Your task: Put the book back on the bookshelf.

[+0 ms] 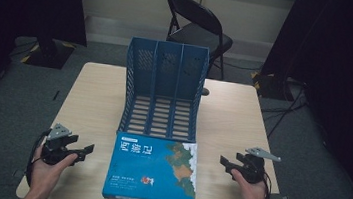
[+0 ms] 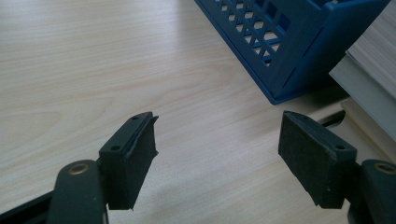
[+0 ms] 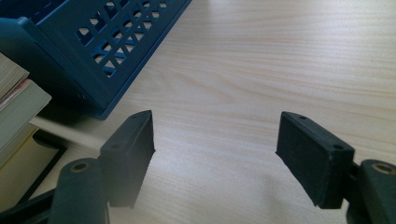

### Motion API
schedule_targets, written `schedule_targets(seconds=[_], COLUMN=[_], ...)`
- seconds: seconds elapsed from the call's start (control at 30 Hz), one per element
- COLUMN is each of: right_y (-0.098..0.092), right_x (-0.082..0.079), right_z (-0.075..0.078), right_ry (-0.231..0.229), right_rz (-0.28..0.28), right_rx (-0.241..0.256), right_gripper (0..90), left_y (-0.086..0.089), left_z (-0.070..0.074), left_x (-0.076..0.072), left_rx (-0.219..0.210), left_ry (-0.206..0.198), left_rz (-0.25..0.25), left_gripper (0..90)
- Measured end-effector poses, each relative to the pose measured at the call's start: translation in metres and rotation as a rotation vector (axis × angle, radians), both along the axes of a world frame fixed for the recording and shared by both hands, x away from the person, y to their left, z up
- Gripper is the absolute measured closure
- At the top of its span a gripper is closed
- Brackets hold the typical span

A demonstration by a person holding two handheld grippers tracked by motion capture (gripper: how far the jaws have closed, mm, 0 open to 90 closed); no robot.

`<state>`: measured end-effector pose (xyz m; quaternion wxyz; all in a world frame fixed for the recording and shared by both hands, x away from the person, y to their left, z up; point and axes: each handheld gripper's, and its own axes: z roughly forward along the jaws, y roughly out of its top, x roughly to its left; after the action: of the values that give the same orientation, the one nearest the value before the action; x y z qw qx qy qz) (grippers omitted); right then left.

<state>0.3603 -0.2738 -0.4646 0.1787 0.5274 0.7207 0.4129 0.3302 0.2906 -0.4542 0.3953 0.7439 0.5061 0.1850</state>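
1. High view: wooden surface [image 1: 99, 96] with a blue three-slot file rack [image 1: 164, 90] lying open-side up at its middle. The rack's low front edge faces the person.
2. High view: a stack of books [image 1: 152, 169] sits at the near edge, just in front of the rack, touching or nearly touching its front lip. The top book has a blue cover with white characters and a map-like picture at the right. A darker book edge pokes out underneath at the near side.
3. High view: left gripper [image 1: 89, 150] held in the person's left hand [image 1: 48, 168], low over the surface, near the stack's left side and apart from it. Jaws point toward the books.
4. High view: right gripper [image 1: 223, 163] in the right hand [image 1: 250, 186], near the stack's right side, not touching it, jaws pointing inward.
5. High view: black folding chair [image 1: 198, 26] behind the surface, on grey floor.
6. Left gripper view: left gripper [image 2: 217, 140] jaws spread wide, nothing between them, bare wood below. Rack corner [image 2: 299, 51] at upper right; page edges of the stack [image 2: 373, 93] at far right.
7. Right gripper view: right gripper [image 3: 215, 140] jaws wide apart, holding nothing, over wood. Rack corner [image 3: 93, 51] upper left; stack page edges [image 3: 18, 121] at left edge, with a dark book at the bottom.
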Motion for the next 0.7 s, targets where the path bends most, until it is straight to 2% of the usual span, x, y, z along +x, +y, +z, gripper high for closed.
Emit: schedule_targets(seconds=[0.1, 0.27, 0.4, 0.47, 0.53, 0.57, 0.63, 0.67, 0.7], right_y=[0.0, 0.001, 0.004, 0.005, 0.014, 0.014, 0.025, 0.025, 0.031], right_x=[0.001, 0.001, -0.001, -0.002, -0.006, -0.006, -0.011, -0.011, -0.015], right_z=[-0.001, -0.002, 0.0, 0.001, 0.008, 0.008, 0.016, 0.016, 0.022], right_ry=[0.007, 0.011, 0.01, 0.008, -0.016, -0.016, -0.038, -0.038, -0.058], right_rz=[0.008, 0.027, 0.054, 0.063, 0.099, 0.099, 0.139, 0.139, 0.168], right_rx=[0.0, -0.004, 0.019, 0.022, 0.001, 0.001, 0.019, 0.019, 0.038], right_gripper=[30.2, 33.7, 38.6, 39.5, 41.2, 41.2, 43.6, 43.6, 44.8], left_y=[-0.003, -0.003, -0.004, -0.006, -0.009, -0.009, -0.013, -0.014, -0.018], left_z=[-0.004, -0.005, -0.002, -0.001, 0.003, 0.003, 0.006, 0.008, 0.012], left_x=[0.005, 0.007, 0.005, 0.003, 0.0, 0.0, -0.003, -0.004, -0.009], left_rx=[0.02, 0.015, 0.021, 0.016, 0.023, 0.023, 0.022, 0.026, 0.011], left_ry=[0.031, 0.035, 0.031, 0.02, 0.013, 0.013, -0.003, -0.011, -0.036], left_rz=[-0.005, 0.005, -0.004, -0.001, -0.02, -0.02, -0.025, -0.025, -0.024], left_gripper=[25.4, 25.5, 27.3, 27.8, 29.3, 29.3, 30.8, 30.8, 32.7])
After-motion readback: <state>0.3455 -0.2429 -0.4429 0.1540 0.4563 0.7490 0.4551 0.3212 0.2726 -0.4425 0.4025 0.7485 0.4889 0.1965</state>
